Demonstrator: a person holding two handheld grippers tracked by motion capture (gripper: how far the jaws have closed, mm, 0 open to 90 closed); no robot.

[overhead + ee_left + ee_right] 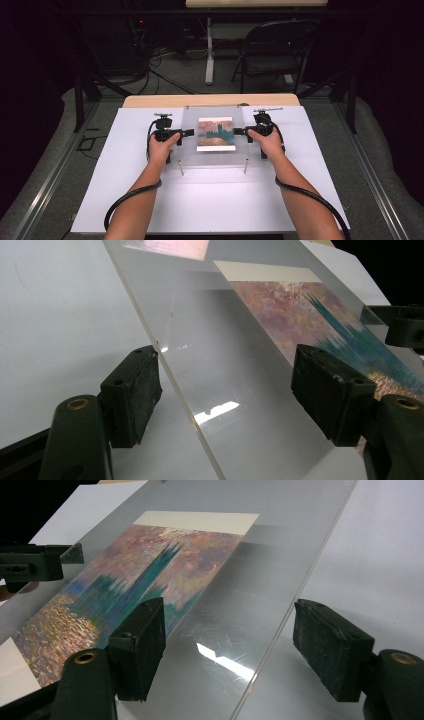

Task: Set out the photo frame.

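My left tongs [189, 132] stand wide, the pads on either side of the left edge of the clear acrylic sheet [187, 142]. One pad sits right at the sheet's rim in the left gripper view, though I cannot tell whether it touches. My right tongs [238, 131] stand equally wide astride the sheet's right edge, with a clear gap to each pad, so neither pair grips anything.

The sheet is a transparent rectangular panel, raised off the white board [115, 190] on slim metal standoff posts [181, 168] at its corners. It lies about flat, and its longer sides run away from me toward the far end of the bench [150, 101]. Glare streaks and fine scratches show on its surface in both gripper views.

Under the sheet, at its middle, lies a painted print [216, 134]: a teal tower shape against a pink and violet sky, orange flecks below, with pale cream margins at its near and far ends. It sits square to the sheet, midway between my two tongs.
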